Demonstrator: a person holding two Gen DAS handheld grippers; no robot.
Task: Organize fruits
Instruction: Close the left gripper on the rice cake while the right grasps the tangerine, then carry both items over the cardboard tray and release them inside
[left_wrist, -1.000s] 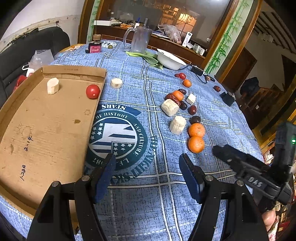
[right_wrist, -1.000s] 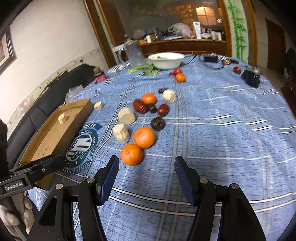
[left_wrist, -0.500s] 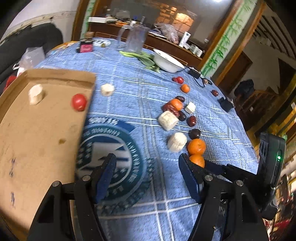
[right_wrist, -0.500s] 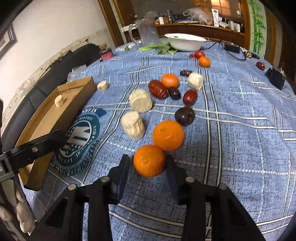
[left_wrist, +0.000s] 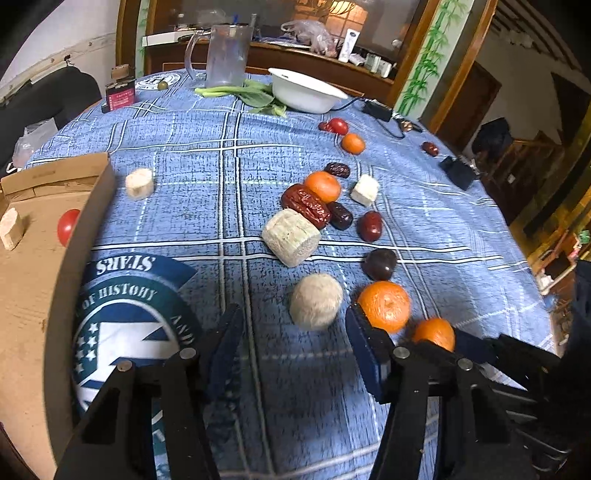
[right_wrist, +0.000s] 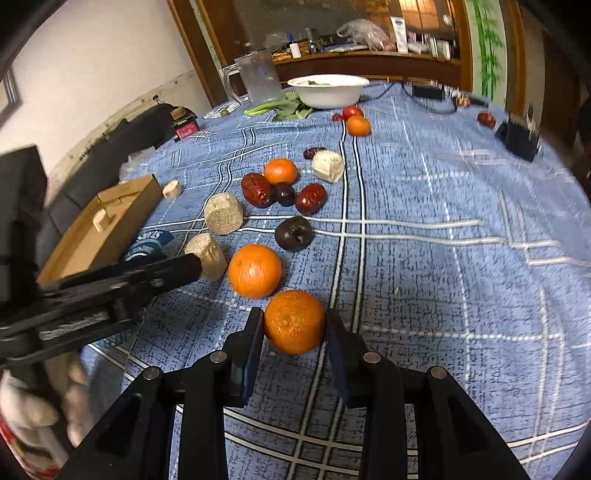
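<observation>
Two claws work a scatter of fruit on a bench draped in blue plaid cloth.

From the left: a shallow brown cardboard tray (left_wrist: 33, 295) at the bench edge; the left claw (left_wrist: 291, 343), jaws just narrowing but still spread and touching nothing, around a pale cylindrical chunk (left_wrist: 316, 301) lying with its round end toward the camera; then the right claw (right_wrist: 293, 341), pinching a round orange tangerine (right_wrist: 294, 320), which has no long axis to speak of.
</observation>
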